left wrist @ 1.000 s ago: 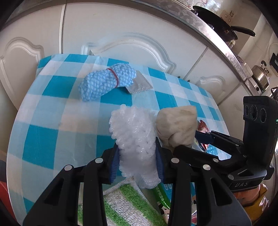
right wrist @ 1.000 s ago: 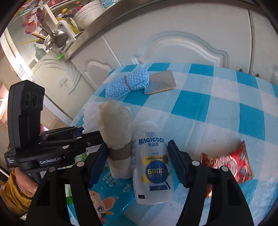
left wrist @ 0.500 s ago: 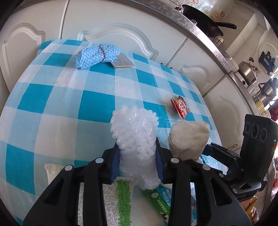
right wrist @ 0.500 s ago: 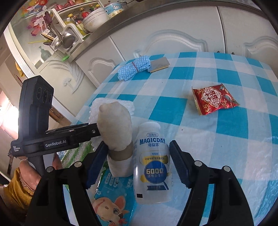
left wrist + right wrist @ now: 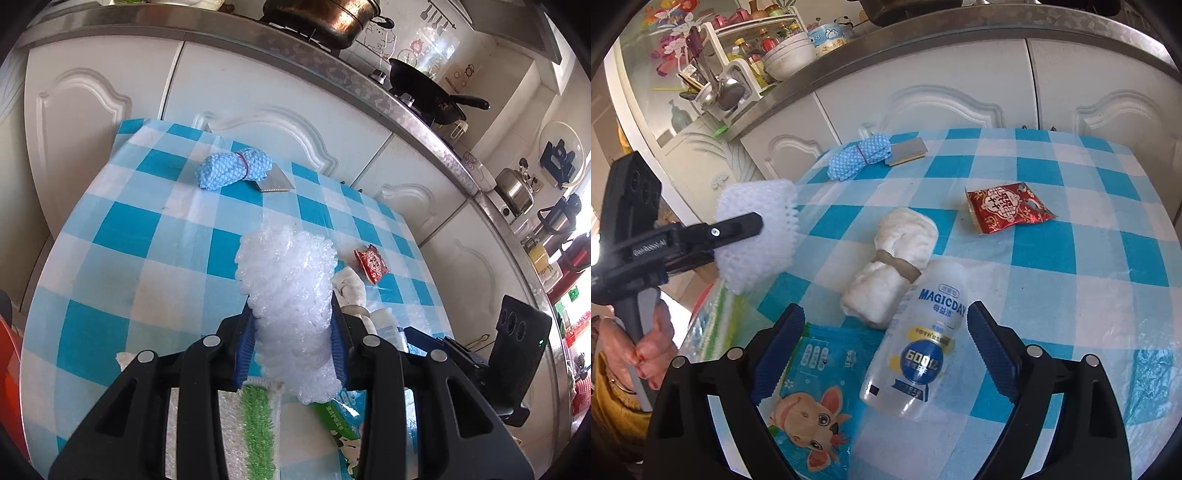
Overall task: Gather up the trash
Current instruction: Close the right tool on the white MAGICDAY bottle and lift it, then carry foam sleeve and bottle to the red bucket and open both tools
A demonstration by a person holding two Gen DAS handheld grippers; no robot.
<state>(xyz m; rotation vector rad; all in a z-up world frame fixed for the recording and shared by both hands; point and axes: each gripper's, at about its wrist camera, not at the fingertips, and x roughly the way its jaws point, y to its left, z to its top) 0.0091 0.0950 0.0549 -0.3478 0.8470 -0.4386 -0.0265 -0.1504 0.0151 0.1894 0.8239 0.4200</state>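
Right now the left gripper has its fingers pinching a wad of white foam netting, lifted off the blue-and-white checked table; in the right wrist view that same wad hangs at about nine o'clock, off the table's edge, with the person's hand wrapped round the gripper's handle below it. The right gripper has its fingers spread wide and opening further, and between them, untouched by either pad, lies a clear plastic bottle with a blue and yellow label, flat on the table. Touching the bottle's neck at roughly eleven o'clock from it is a rolled white cloth bound with a band. A blue packet printed with a cartoon animal lies at the bottle's eight o'clock, partly under the left finger of that gripper. A red snack wrapper sits well apart, toward one o'clock from the bottle. At the far edge, near twelve o'clock, a rolled blue cloth touches a small grey pad. In the left wrist view a green-striped white cloth lies under the left gripper at six o'clock.
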